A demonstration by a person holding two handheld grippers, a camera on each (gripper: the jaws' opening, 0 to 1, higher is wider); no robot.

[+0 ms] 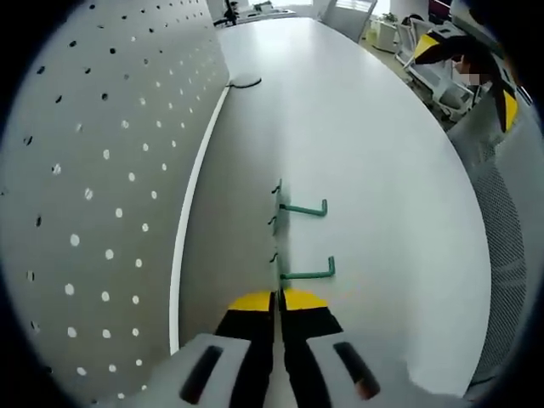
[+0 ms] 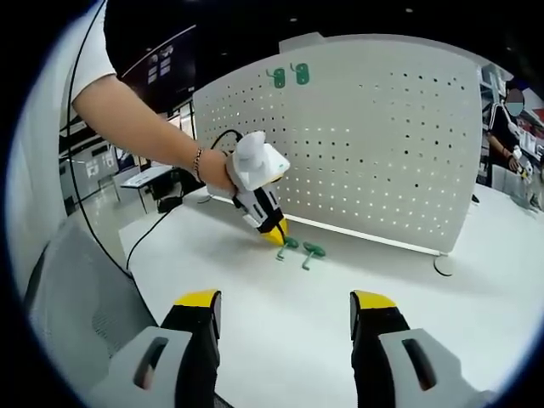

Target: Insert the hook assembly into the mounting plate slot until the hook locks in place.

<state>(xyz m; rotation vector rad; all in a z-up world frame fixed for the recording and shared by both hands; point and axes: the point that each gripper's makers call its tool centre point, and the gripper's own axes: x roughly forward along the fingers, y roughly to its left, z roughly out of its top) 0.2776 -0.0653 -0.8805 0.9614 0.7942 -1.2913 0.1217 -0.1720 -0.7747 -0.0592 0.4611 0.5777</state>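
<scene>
A smooth white table [image 1: 374, 170] with a curved far edge carries an upright white pegboard [image 2: 382, 144], a thin sheet punched with even rows of small round holes and standing on a narrow base strip. Two slim green hooks lie flat on the tabletop just in front of the board: in the left gripper view the nearer hook [image 1: 308, 273] and the farther hook [image 1: 303, 207] each show a straight wire shank ending in a short upturned tip, with a small dark bent prong end toward the board. In the right gripper view the same pair [image 2: 303, 250] lies side by side near the board's foot, and two more green pieces [image 2: 289, 76] sit high on the board's face, left of its middle. The left gripper [image 1: 278, 299], with yellow-tipped black jaws on a pale grey body, has its jaws pressed together with nothing between them, the tips just short of the nearer hook. From the right gripper view it [image 2: 276, 234] slants down to the table, tip beside the hooks, held by a hand [image 2: 217, 170] with a beaded band at the wrist on a bare forearm. The right gripper [image 2: 285, 306] hovers nearer, level, jaws spread wide and empty. A dark cable [image 2: 183, 204] trails off the table's left side.
</scene>
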